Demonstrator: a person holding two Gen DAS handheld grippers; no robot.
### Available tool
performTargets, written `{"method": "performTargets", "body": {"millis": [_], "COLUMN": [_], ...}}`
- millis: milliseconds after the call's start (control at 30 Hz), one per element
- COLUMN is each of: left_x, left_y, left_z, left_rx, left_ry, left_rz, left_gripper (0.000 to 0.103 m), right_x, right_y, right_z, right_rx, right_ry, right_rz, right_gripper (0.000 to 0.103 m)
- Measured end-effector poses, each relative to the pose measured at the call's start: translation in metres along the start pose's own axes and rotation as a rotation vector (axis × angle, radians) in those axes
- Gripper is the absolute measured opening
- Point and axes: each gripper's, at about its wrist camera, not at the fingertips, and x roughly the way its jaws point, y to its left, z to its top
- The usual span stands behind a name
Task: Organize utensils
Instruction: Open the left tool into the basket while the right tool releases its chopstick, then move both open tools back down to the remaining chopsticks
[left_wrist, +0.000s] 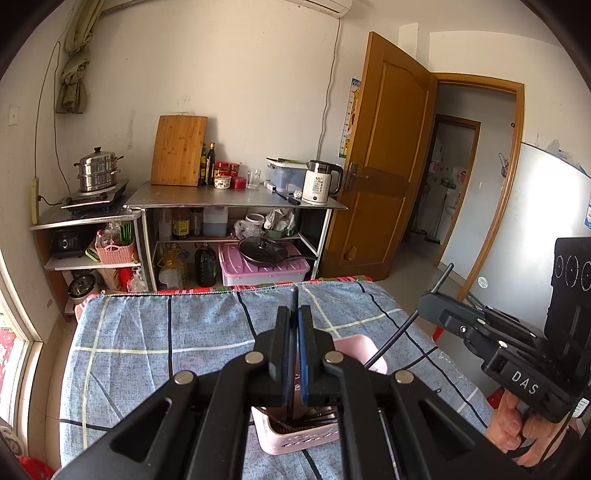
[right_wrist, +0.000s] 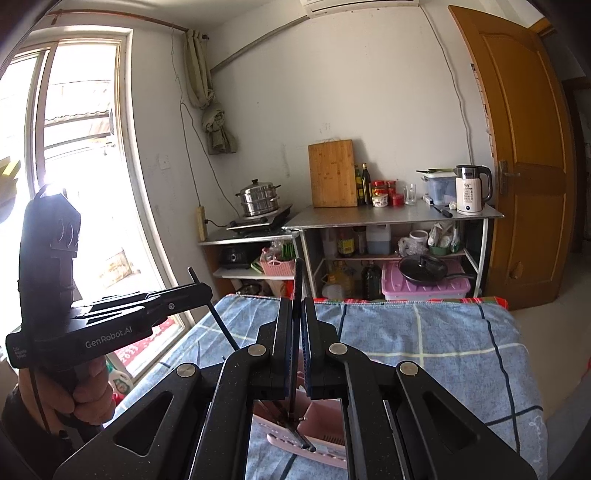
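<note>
Now I see both grippers above the table, which is covered with a blue checked cloth. My left gripper has its jaws pressed together on a thin black stick, which looks like a chopstick. It stands nearly upright between the pads, and its top points to 12 o'clock above the fingertips. My right gripper is the same: its jaws are clamped on a second black chopstick, also nearly upright. Its lower end reaches down into the pink basket.

The basket sits on the cloth directly under both grippers, at 6 o'clock in each wrist view. In the left view the basket holds more dark utensils, but I cannot tell what kind they are.

From the left camera, the right gripper appears at 3 o'clock, with the person's hand around its handle. From the right camera, the left gripper appears at 9 o'clock, also held by a hand. The two grippers are near each other, not touching.

At 12 o'clock, behind the table, stands a metal shelf with a kettle and a cutting board.
</note>
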Motion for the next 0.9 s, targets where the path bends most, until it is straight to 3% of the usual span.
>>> {"method": "performTargets", "body": {"millis": [300,400,467,700,900], "left_x": [0.015,0.007,-0.003,-0.045,-0.076], "left_y": [0.009,0.01,0.009,0.005,-0.008], "left_z": [-0.026,-0.027,-0.026,-0.032,-0.062], "left_rx": [-0.026,-0.04,-0.047,-0.062,-0.044], "left_ry": [0.075,0.062,0.035,-0.031,-0.058], "left_rz": [0.016,0.008,0.012,0.03,0.026], "left_gripper": [0.005,0.017,0.03,0.032,0.033], "right_x": [0.019,0.008,-0.001,-0.041,-0.08], "right_y": [0.002,0.004,0.002,-0.006,-0.01], "right_z": [-0.024,-0.023,-0.019,-0.017,-0.039], "right_rx": [-0.047,-0.066,-0.056,-0.024,-0.014], "right_ry": [0.121,0.096,0.077,0.026,0.016], "right_rz": [0.014,0.012,0.017,0.005,-0.01], "right_gripper": [0.005,0.014,0.015,0.016,0.016]}}
